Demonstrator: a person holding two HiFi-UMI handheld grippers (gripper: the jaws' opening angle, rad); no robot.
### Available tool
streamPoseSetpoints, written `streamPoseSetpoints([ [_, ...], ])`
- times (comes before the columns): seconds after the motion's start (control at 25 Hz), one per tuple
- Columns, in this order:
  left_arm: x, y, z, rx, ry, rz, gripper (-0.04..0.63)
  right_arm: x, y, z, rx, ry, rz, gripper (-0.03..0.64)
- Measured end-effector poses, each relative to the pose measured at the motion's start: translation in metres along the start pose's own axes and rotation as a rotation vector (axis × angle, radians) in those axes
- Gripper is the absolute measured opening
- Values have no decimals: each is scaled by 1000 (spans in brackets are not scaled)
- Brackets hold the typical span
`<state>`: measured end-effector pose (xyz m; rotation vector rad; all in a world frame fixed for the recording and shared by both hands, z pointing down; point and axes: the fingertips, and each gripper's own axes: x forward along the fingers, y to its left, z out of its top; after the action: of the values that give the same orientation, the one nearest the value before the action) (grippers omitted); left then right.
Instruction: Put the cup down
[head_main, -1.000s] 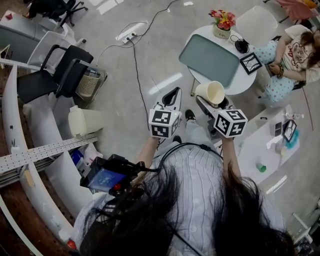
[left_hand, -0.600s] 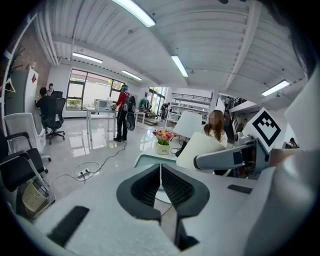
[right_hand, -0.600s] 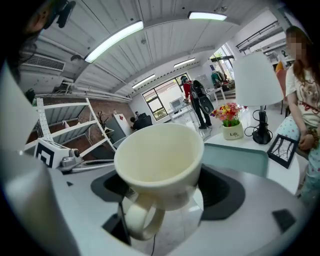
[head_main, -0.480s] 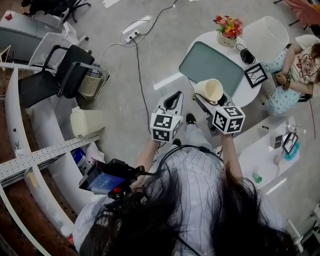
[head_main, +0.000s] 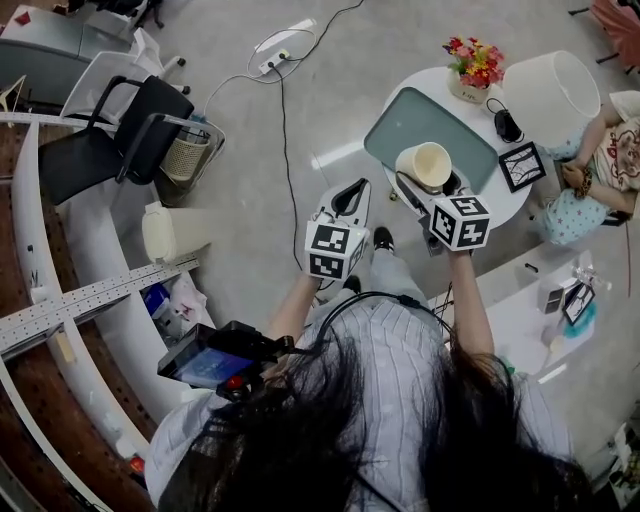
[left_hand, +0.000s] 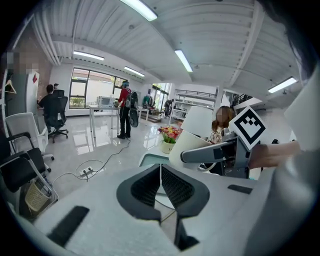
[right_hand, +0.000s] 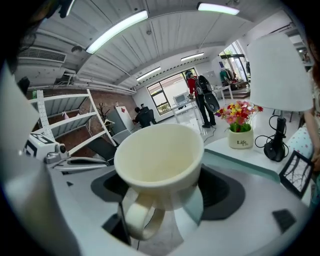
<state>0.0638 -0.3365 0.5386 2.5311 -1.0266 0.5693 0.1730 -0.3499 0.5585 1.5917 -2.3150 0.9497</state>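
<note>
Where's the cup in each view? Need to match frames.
Head view: cup upper right, in the right gripper.
Left gripper view: cup right of centre, beside the flower pot.
Right gripper view: cup dead centre, between the jaws.
Shared landmark: flower pot, in all three.

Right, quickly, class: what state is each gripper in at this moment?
Left gripper: closed, holding nothing.
Right gripper: closed on the cream cup.
</note>
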Motion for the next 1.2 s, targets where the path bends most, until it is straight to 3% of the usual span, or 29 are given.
streamPoseSetpoints([
  [0.64,31,32,3,-44,14,49,18,78,-44,16,-115,73,1,405],
  [1.2,44,48,0,-69,28,80,18,144,-78,-4,-255,196,-3,405],
])
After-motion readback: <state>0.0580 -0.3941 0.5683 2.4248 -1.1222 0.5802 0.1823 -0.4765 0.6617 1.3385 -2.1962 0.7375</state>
